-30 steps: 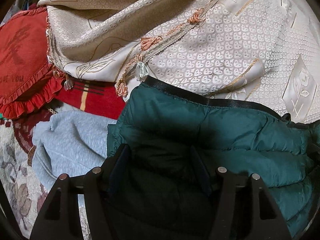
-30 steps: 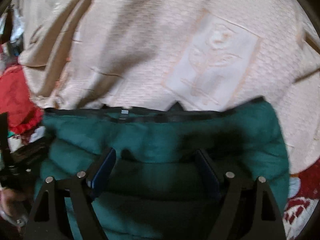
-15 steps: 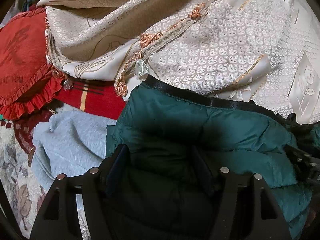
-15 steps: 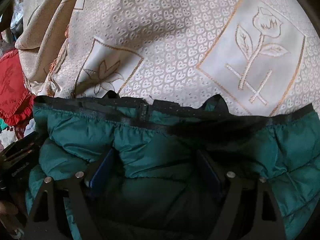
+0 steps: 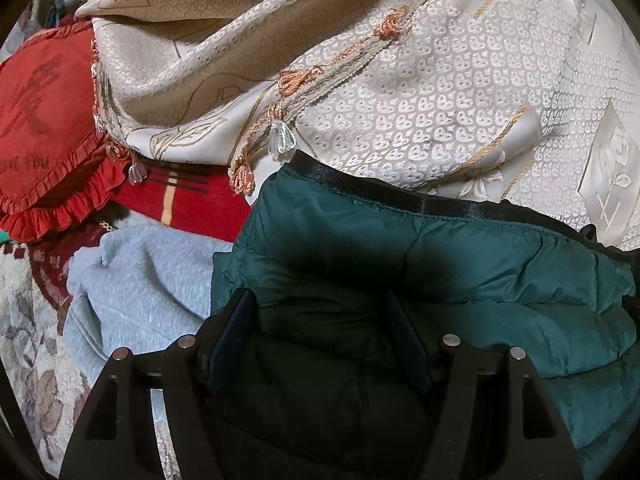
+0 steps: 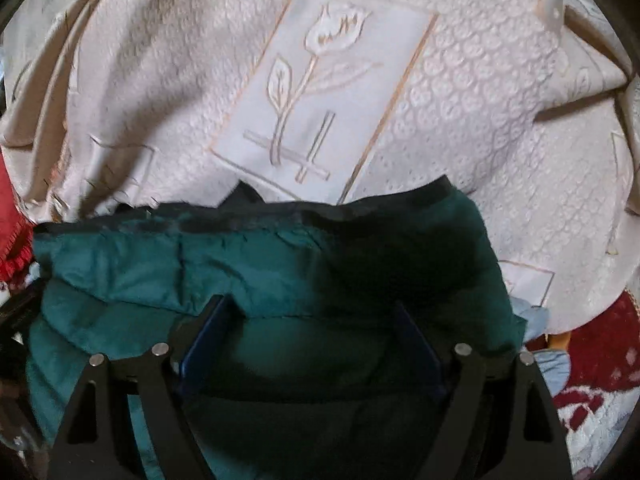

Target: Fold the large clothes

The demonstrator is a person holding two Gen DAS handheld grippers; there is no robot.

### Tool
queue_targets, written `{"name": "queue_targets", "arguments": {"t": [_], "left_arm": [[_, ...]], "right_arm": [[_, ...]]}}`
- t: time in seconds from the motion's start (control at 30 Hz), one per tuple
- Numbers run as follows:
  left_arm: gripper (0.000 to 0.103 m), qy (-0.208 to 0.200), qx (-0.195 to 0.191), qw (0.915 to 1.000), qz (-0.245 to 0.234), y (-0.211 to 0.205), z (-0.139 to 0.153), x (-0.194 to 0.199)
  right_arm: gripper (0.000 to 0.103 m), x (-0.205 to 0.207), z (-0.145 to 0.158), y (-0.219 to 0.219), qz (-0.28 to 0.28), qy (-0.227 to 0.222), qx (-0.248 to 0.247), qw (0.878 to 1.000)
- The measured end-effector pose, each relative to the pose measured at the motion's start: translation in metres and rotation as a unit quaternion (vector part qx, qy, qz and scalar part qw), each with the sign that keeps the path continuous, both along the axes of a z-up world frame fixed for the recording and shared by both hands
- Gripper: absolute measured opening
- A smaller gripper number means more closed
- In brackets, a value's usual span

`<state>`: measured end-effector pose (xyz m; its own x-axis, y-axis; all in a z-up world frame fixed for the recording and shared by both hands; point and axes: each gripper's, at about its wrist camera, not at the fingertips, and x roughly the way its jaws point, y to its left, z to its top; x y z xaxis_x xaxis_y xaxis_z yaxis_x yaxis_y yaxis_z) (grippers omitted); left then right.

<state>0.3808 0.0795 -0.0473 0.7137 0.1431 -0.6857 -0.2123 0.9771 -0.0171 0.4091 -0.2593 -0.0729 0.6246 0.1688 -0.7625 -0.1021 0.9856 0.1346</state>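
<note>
Cloth everywhere we look, sheened or fuzzy

We see a quilted green jacket (image 5: 460, 264) with slight sheen, a cream jacquard cover (image 5: 420, 112) woven in glossy hearts, a fuzzy matt grey sweatshirt (image 5: 144, 292), a coarse red ruffled cushion (image 5: 44, 120), and matt black plastic claws with metal pins.

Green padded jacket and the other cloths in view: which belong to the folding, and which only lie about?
In the job:
green padded jacket
left gripper
right gripper

Lying about:
cream patterned cloth
grey garment
red frilled cushion
</note>
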Motion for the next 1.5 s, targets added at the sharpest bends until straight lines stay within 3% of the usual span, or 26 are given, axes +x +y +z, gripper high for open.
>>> {"name": "queue_targets", "arguments": {"t": [0.1, 0.23, 0.53, 0.63, 0.73, 0.83, 1.23, 1.33, 1.43, 1.5], "left_arm": [[0.052, 0.000, 0.002, 1.0000, 0.000, -0.001, 0.000, 0.000], [0.052, -0.002, 0.003, 1.0000, -0.002, -0.001, 0.000, -0.001], [0.052, -0.003, 0.003, 1.0000, -0.003, 0.002, -0.001, -0.002], [0.052, -0.003, 0.005, 1.0000, -0.002, 0.001, -0.001, -0.003], [0.053, -0.002, 0.010, 0.9999, -0.001, -0.001, -0.001, -0.003], [0.053, 0.000, 0.011, 0.9999, -0.001, 0.000, -0.001, -0.004], [0.053, 0.009, 0.013, 0.9999, -0.004, 0.002, 0.016, -0.024], [0.053, 0.006, 0.010, 0.9999, -0.003, 0.004, 0.022, -0.032], [0.052, 0.005, 0.007, 0.9999, -0.007, 0.006, 0.030, -0.043], [0.052, -0.002, 0.000, 0.9999, -0.011, 0.010, 0.037, -0.054]], "right_arm": [[0.097, 0.008, -0.011, 0.004, 0.000, -0.007, 0.006, 1.000], [0.097, 0.009, -0.007, 0.005, 0.004, -0.002, 0.007, 1.000], [0.096, -0.077, 0.034, -0.025, 0.002, -0.048, 0.044, 0.998], [0.096, -0.094, 0.020, -0.030, -0.008, -0.034, 0.045, 0.998], [0.095, -0.089, -0.004, -0.042, -0.028, 0.003, 0.029, 0.999], [0.095, -0.082, -0.017, -0.041, -0.031, 0.013, 0.037, 0.999], [0.095, -0.136, 0.017, -0.052, -0.025, -0.010, 0.055, 0.998], [0.095, -0.140, 0.010, -0.044, -0.012, -0.002, 0.034, 0.999], [0.096, -0.127, -0.017, -0.033, -0.002, 0.042, 0.012, 0.999], [0.096, -0.127, -0.018, -0.033, -0.006, 0.040, 0.014, 0.999]]}}
